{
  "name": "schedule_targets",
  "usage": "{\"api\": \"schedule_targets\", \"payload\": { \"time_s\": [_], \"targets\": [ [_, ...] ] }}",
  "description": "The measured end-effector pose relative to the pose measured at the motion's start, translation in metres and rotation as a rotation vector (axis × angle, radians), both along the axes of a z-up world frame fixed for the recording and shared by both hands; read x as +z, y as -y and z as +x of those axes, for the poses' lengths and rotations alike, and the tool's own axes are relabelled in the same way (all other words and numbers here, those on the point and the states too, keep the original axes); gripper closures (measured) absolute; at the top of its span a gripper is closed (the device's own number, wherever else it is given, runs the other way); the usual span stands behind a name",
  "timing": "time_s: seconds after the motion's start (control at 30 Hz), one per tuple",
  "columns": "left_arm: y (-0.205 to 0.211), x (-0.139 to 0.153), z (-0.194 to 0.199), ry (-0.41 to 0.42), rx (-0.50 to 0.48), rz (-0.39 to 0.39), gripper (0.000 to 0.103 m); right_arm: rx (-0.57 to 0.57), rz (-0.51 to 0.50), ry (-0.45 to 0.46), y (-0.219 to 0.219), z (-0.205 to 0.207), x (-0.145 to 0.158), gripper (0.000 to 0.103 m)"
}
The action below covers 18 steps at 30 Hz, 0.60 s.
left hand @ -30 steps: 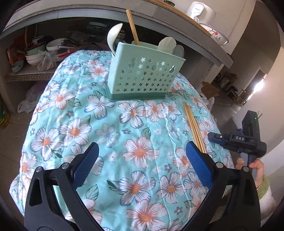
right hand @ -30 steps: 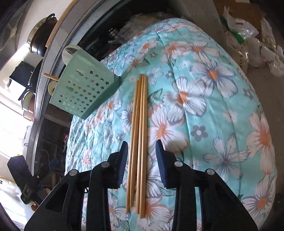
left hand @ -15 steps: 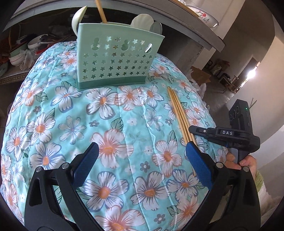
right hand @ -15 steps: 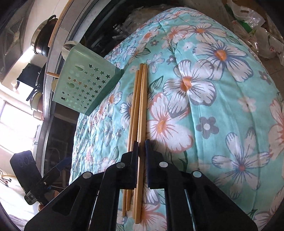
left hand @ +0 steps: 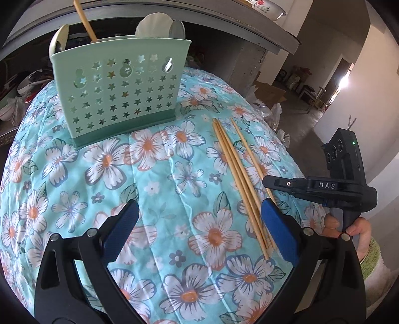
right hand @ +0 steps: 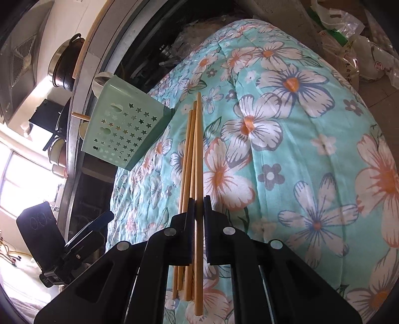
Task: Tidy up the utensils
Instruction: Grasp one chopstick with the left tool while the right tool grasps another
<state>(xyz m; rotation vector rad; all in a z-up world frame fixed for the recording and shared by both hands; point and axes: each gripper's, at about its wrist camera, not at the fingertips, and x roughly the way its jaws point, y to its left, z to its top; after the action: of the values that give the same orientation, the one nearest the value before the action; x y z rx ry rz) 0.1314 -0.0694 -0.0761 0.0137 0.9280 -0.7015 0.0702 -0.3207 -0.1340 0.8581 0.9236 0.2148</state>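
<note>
So the right gripper (right hand: 198, 203) was clamped on one chopstick (right hand: 198, 154), which sat a bit apart from the other chopsticks (right hand: 187, 159) lying just to its left on the flowery quilt (right hand: 299, 139). The left gripper (left hand: 199, 224) was spread wide with nothing in it, hovering over the quilt. The green utensil basket (left hand: 119, 92) stood ahead of it, spoons (left hand: 152, 23) and another chopstick (left hand: 84, 21) poking out.
</note>
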Motion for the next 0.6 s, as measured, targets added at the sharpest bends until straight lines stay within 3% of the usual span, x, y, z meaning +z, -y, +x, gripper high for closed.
{"api": "schedule_targets", "payload": {
  "time_s": [0.13, 0.3, 0.6],
  "targets": [
    [0.021, -0.004, 0.008, -0.050, -0.062, -0.051, 0.027, -0.014, 0.009, -0.015, 0.003, -0.006, -0.004, 0.096],
    [0.043, -0.022, 0.027, -0.205, -0.092, -0.139, 0.050, -0.021, 0.035, -0.023, 0.006, -0.009, -0.010, 0.096],
    [0.063, -0.063, 0.055, -0.443, -0.074, -0.224, 0.077, -0.024, 0.059, -0.026, 0.008, -0.010, -0.015, 0.096]
  ]
}}
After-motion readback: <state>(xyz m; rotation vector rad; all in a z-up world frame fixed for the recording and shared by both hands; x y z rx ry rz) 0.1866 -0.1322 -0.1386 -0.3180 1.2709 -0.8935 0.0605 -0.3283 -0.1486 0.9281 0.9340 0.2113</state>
